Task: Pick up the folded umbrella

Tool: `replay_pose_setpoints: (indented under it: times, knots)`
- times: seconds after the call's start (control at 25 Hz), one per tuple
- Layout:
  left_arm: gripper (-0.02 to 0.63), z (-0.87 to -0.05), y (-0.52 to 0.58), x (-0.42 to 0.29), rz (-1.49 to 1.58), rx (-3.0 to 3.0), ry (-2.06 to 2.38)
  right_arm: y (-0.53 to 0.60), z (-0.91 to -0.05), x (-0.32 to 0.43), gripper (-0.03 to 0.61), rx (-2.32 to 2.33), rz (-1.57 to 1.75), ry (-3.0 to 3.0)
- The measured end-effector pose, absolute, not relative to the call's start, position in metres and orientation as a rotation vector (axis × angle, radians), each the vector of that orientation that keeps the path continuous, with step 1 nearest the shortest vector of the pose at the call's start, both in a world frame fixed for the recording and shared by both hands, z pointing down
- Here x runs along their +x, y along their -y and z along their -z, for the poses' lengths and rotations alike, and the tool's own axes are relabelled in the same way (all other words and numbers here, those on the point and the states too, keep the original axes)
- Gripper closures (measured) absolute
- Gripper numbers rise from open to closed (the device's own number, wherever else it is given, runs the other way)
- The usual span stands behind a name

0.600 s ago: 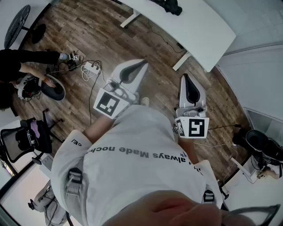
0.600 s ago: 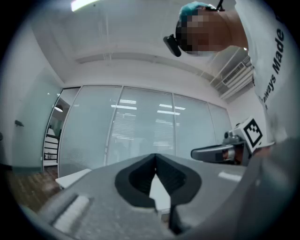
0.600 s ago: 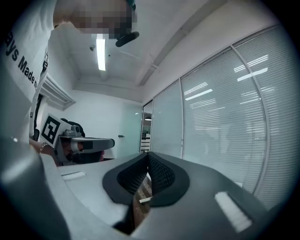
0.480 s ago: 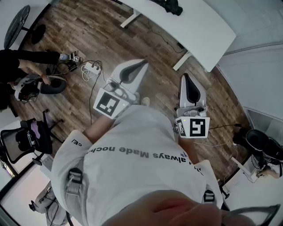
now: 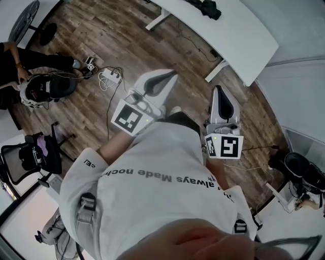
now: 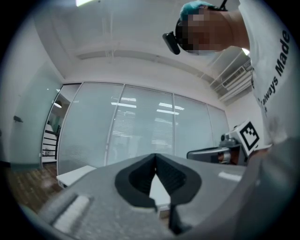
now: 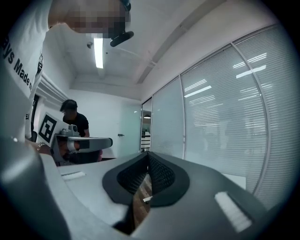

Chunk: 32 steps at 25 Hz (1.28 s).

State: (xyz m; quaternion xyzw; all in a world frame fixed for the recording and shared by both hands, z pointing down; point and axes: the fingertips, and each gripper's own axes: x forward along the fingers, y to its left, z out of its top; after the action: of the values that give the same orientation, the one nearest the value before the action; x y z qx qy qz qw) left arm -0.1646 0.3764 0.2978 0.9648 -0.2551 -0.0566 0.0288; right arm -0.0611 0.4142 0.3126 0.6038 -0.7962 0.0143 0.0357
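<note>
No umbrella is plainly in view. A dark bundle [image 5: 205,7] lies on the white desk [image 5: 238,35] at the top of the head view, and I cannot tell what it is. Both grippers are held level out in front of the person's white shirt, over the wooden floor and short of the desk. My left gripper [image 5: 169,77] has its jaws together with nothing between them, and the left gripper view shows its tips [image 6: 155,155] meeting. My right gripper [image 5: 218,89] is also shut and empty, its tips [image 7: 148,154] touching in the right gripper view.
A person in black [image 5: 20,56] bends over a round headset [image 5: 45,87] at the left. A power strip with cables [image 5: 109,78] lies on the floor. An office chair [image 5: 30,157] stands at lower left. Glass walls with blinds [image 7: 220,117] surround the room.
Both grippers have drifted slightly up and right in the head view. The person in black at the left has drawn back toward the frame's edge, and the headset has shifted.
</note>
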Motion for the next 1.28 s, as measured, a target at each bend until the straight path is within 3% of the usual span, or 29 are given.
replay_pose_setpoints:
  times: [0.4, 0.96, 1.28]
  knots:
    - [0.614, -0.311, -0.310, -0.146, 0.159, 2.943, 0.844, -0.344, -0.324, -0.045, 0.578, 1.791, -0.043, 2.494]
    - [0.614, -0.310, -0.152, -0.002, 0.147, 2.977, 0.867, -0.191, -0.321, 0.109, 0.578, 1.778, -0.007, 2.499]
    - [0.614, -0.314, -0.104, 0.026, 0.131, 2.946, 0.904, -0.146, -0.321, 0.135, 0.578, 1.726, -0.029, 2.519]
